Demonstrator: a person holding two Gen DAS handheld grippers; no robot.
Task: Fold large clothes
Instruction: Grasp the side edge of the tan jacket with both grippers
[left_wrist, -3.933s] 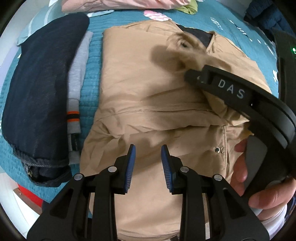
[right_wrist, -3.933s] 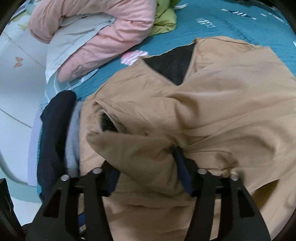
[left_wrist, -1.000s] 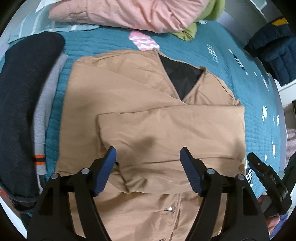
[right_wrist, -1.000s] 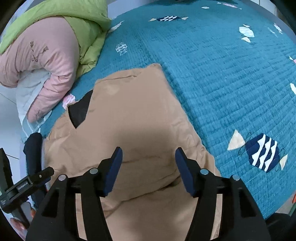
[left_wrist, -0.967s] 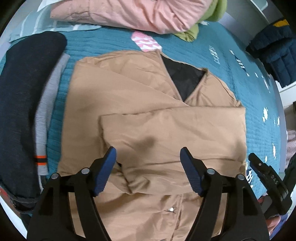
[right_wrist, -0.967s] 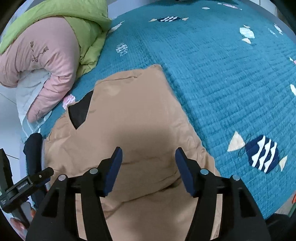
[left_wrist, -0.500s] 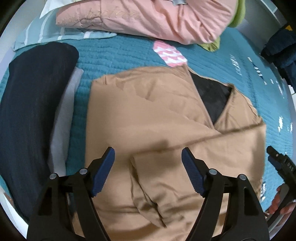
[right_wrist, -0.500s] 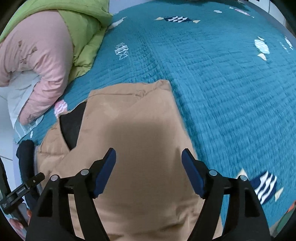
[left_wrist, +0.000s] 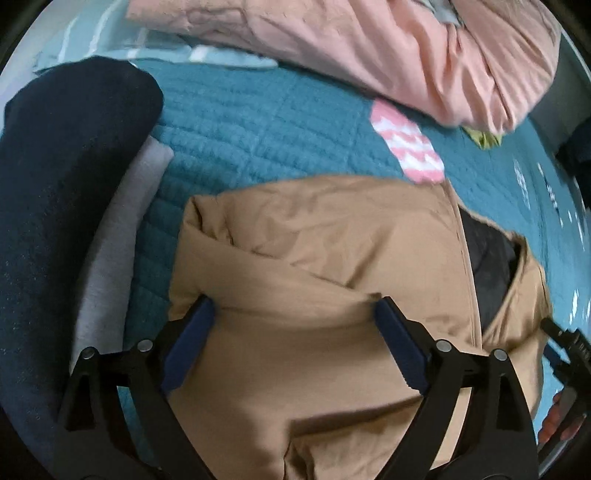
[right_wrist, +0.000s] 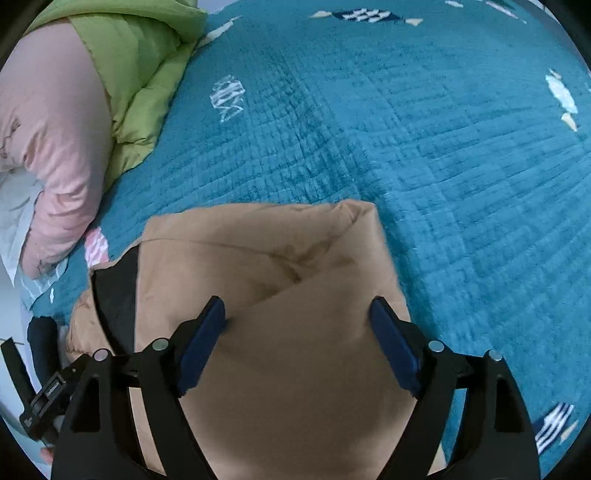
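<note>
A tan jacket (left_wrist: 332, 258) with a black lining (left_wrist: 487, 258) lies flat on the teal quilt, both sleeves folded across its front. My left gripper (left_wrist: 291, 328) is open, jaws wide, low over the jacket's left shoulder area. My right gripper (right_wrist: 295, 325) is open, jaws wide, low over the jacket's right shoulder (right_wrist: 295, 258). Neither holds cloth. The right gripper's body shows at the right edge of the left wrist view (left_wrist: 569, 350), and the left gripper's body shows at the lower left of the right wrist view (right_wrist: 48, 391).
A folded dark navy garment (left_wrist: 55, 184) on a grey one (left_wrist: 122, 236) lies left of the jacket. A pink jacket (left_wrist: 369, 48) and a green one (right_wrist: 140, 66) are piled at the head of the teal quilt (right_wrist: 443, 147).
Both grippers have moved forward and down toward the jacket's shoulders. The sleeve held earlier now lies folded across the front. Both grippers stay open.
</note>
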